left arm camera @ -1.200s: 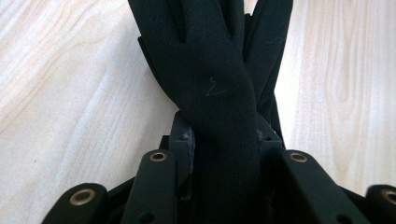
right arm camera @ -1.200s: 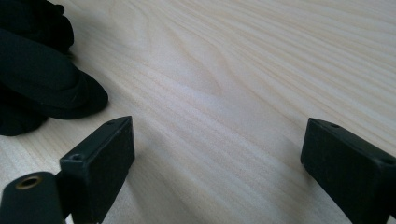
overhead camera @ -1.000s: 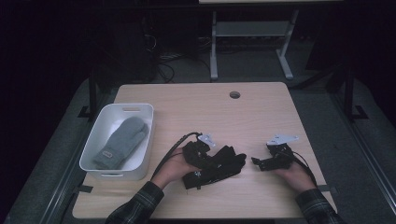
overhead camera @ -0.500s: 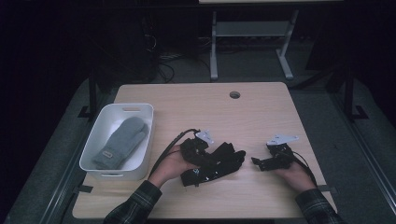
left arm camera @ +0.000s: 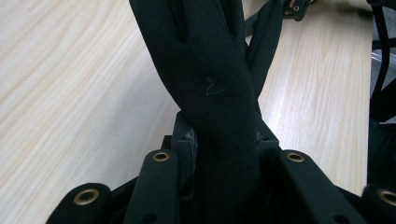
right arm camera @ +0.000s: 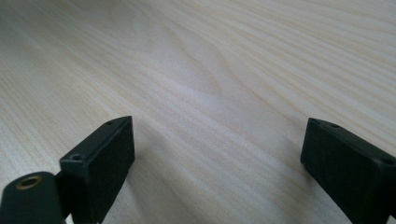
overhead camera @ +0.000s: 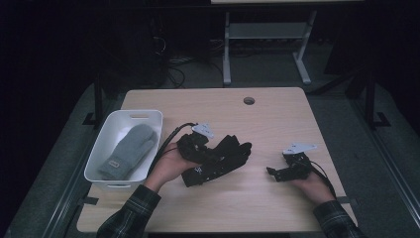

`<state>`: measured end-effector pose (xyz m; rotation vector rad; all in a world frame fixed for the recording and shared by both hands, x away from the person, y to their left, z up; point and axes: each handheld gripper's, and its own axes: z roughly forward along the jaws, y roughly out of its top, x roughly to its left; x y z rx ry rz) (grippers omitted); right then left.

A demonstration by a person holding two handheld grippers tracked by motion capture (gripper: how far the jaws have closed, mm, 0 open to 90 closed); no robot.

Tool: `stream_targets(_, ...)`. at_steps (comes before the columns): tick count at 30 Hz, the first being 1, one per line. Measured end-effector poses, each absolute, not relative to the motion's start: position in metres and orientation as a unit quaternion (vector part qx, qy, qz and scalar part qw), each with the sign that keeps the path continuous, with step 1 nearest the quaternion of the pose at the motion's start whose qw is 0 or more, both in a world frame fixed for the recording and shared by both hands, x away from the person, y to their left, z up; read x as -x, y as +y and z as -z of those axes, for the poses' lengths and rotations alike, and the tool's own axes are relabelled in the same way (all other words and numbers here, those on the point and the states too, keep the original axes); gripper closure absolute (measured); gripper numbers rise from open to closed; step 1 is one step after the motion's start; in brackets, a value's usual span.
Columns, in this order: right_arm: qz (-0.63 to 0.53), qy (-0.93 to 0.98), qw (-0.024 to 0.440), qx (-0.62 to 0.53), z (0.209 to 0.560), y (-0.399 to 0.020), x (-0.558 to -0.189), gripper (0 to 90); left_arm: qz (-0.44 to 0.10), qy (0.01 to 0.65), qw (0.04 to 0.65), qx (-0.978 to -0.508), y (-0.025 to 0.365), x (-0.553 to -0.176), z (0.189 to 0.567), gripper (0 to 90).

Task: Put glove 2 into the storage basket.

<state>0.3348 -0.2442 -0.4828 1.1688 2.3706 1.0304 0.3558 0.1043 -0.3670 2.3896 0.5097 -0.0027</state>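
A black glove (overhead camera: 225, 154) hangs just above the wooden table (overhead camera: 277, 124), gripped near its cuff by my left gripper (overhead camera: 204, 157), which is shut on it. In the left gripper view the glove (left arm camera: 215, 84) rises from between the two pads of the left gripper (left arm camera: 224, 140), its fingers stretching away over the wood. My right gripper (overhead camera: 273, 172) rests low at the right of the table, pointing left. The right gripper view shows that right gripper (right arm camera: 217, 154) open, with bare wood between its jaws.
A white bin (overhead camera: 106, 144) stands at the table's left edge with a grey mitten (overhead camera: 126, 151) lying in it. A round cable hole (overhead camera: 249, 100) sits near the far edge. A grey metal stand (overhead camera: 262, 39) is on the floor beyond the table.
My left gripper has risen and shifted slightly away from the near edge, taking the black glove up with it. The right gripper has stayed where it was.
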Motion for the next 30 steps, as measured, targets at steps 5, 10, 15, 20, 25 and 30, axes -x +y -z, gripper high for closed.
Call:
stream_targets(5,-0.359,0.826,0.152,-0.407,0.483,-0.244,-0.335,9.6,-0.007,0.207,0.346,-0.915,0.115,-0.358,0.356,69.5)
stream_targets(10,-0.359,0.826,0.152,-0.407,0.483,-0.244,-0.335,9.6,-0.016,0.214,0.351,-0.912,0.131,-0.361,0.341,69.4)
stream_targets(15,-0.359,0.826,0.152,-0.407,0.483,-0.244,-0.335,9.6,-0.032,0.227,0.358,-0.905,0.146,-0.364,0.327,69.4)
stream_targets(20,-0.359,0.825,0.152,-0.408,0.483,-0.244,-0.335,9.6,-0.048,0.242,0.36,-0.9,0.166,-0.366,0.313,69.4)
stream_targets(25,-0.36,0.826,0.153,-0.406,0.483,-0.244,-0.335,9.6,-0.06,0.258,0.359,-0.895,0.185,-0.368,0.305,69.4)
stream_targets(30,-0.359,0.826,0.152,-0.408,0.483,-0.244,-0.335,9.6,-0.071,0.278,0.355,-0.89,0.205,-0.369,0.3,69.4)
